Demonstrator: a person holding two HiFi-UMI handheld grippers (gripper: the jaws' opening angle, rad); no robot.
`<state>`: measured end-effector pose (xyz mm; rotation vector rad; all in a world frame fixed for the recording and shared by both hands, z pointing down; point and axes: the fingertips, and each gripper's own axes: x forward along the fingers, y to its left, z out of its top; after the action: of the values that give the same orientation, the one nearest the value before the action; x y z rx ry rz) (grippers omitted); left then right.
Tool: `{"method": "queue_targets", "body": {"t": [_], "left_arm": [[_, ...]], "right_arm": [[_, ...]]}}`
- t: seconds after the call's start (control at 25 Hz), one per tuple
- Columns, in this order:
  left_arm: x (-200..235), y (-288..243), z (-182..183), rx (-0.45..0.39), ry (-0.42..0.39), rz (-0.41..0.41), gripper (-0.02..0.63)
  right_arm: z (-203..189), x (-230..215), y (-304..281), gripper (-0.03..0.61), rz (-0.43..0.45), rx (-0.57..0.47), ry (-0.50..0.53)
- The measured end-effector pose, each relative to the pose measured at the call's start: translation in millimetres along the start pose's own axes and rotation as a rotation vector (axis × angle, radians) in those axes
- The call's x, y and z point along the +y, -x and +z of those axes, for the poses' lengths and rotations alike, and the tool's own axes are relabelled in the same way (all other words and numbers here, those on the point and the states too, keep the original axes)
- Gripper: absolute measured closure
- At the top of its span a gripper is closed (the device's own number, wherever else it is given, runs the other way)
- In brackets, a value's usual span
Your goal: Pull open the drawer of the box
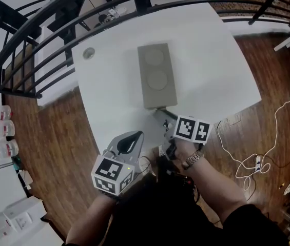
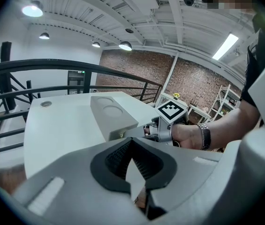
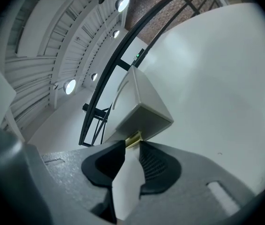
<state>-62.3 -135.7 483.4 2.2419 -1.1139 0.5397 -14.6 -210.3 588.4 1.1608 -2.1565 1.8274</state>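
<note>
A grey box (image 1: 156, 76) with two round dents on top lies lengthwise on the white table (image 1: 211, 60). Its near end carries a small brass-coloured drawer handle (image 3: 133, 138), also visible in the left gripper view as a yellowish handle (image 2: 121, 135). My right gripper (image 1: 161, 116) reaches that end, and its jaw tips sit on either side of the handle, pressed on it (image 3: 132, 143). The drawer front looks flush with the box (image 3: 141, 102). My left gripper (image 1: 134, 136) hovers off the table's near edge, tips together, nothing between them (image 2: 131, 140).
A dark metal railing (image 1: 57, 14) curves round the far and left sides of the table. A round grommet (image 1: 88, 53) sits in the tabletop left of the box. A white cable (image 1: 252, 163) trails on the wooden floor at right; bottles (image 1: 1, 132) stand at left.
</note>
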Motion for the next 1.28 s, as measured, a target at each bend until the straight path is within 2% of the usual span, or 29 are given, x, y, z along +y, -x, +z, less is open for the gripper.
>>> {"method": "queue_targets", "body": {"t": [0.56,1.28], "left_arm": [[-3,-2,-4,0.003,0.003,-0.006,0.603],[-8,4,-10,0.004,-0.001,-0.01,0.603]], "right_arm": [[-3,2,0,0.538,0.09,-0.014,-0.114],[-8,2,4,0.552,0.116,-0.041,-0.185]]}}
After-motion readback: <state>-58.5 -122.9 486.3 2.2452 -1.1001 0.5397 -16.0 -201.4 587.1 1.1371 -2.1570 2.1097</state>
